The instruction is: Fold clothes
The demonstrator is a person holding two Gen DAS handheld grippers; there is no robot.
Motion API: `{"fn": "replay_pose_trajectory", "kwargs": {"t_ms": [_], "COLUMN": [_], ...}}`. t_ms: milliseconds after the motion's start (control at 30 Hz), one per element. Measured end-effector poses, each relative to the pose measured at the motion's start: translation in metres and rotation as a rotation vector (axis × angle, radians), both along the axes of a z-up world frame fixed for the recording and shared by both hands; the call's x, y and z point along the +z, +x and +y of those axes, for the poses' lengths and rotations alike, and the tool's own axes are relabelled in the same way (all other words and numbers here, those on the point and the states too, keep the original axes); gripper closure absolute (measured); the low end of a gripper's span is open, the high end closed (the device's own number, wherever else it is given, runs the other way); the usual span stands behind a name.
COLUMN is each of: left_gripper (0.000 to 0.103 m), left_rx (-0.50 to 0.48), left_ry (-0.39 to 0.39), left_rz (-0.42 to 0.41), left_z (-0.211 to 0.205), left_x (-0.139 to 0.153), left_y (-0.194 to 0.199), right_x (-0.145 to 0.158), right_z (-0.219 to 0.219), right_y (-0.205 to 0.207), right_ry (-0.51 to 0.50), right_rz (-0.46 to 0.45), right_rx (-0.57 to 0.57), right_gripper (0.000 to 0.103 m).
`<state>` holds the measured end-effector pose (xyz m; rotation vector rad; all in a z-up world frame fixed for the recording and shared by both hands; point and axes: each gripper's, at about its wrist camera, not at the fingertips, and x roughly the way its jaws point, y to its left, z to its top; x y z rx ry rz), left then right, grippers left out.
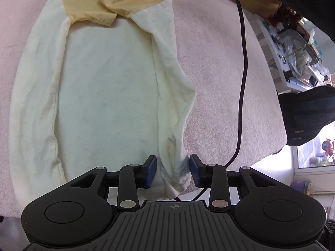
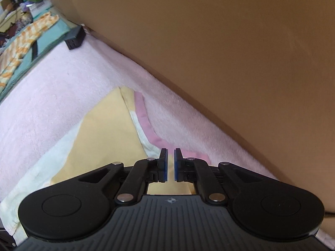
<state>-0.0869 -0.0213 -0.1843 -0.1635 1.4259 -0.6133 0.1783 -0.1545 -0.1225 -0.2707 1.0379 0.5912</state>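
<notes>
a: where is the shirt lying?

b: it is spread on a pink towel, cream body up the middle, both sleeves laid inward along the sides, the yellow collar end at the far edge. in the right wrist view the yellow part and a pink-trimmed edge are seen just ahead of the fingers.

a: how is it judged to handle?

b: thin, soft and light, judged by the wrinkles and the way the sleeve bunches. no shape would be kept when lifted; it would sag and trail. hold is best taken at hems, cuffs or corners, where layers are doubled.

a: and the left gripper?

b: its fingers are spread fairly wide, with the bunched cuff of the sleeve lying between the blue pads. the cloth appears to touch one pad, but it is not pinched.

a: the right gripper?

b: its fingers are drawn nearly together, a narrow gap left. nothing is seen gripped in that gap; whether cloth is caught lower down cannot be told. a dark cable crosses the towel beside the shirt.
</notes>
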Motion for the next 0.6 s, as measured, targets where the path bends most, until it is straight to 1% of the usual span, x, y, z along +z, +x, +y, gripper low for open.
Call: {"fn": "replay_pose_trajectory", "kwargs": {"t_ms": [67,133,233,300,367,467,533,600], "left_gripper": [0.053,0.054,0.053,0.053,0.053,0.053,0.053,0.053], "left_rx": [-0.005,-0.011,-0.014,-0.01,-0.009,-0.019,-0.027,-0.03], "left_ry": [0.009,0.017,0.025,0.023,0.023,0.03,0.037,0.039], "left_rz": [-0.005,-0.01,-0.015,-0.015,-0.018,-0.027,-0.033,-0.033], "left_z": [-0.001,-0.003,-0.004,-0.005,-0.005,-0.004,-0.007,-0.009], "left_x": [0.001,0.002,0.002,0.001,0.001,0.003,0.004,0.003], "left_y": [-0.002,-0.003,-0.005,-0.004,-0.005,-0.005,-0.006,-0.005], "right_x": [0.002,0.0,-0.004,-0.007,-0.011,-0.016,-0.018,-0.02], "right_z": [0.003,0.006,-0.001,-0.006,-0.012,-0.015,-0.016,-0.016], "right_y": [0.001,0.003,0.007,0.009,0.009,0.006,0.006,0.006], "right_ry": [0.028,0.018,0.002,-0.005,-0.005,-0.033,-0.022,-0.017], "right_rz": [-0.003,0.0,0.02,0.035,0.059,0.056,0.058,0.061], "right_rx": [0.025,0.027,-0.006,-0.022,-0.015,-0.001,0.0,-0.004], "right_gripper": [0.103,0.103,0.1,0.096,0.096,0.089,0.085,0.078]}}
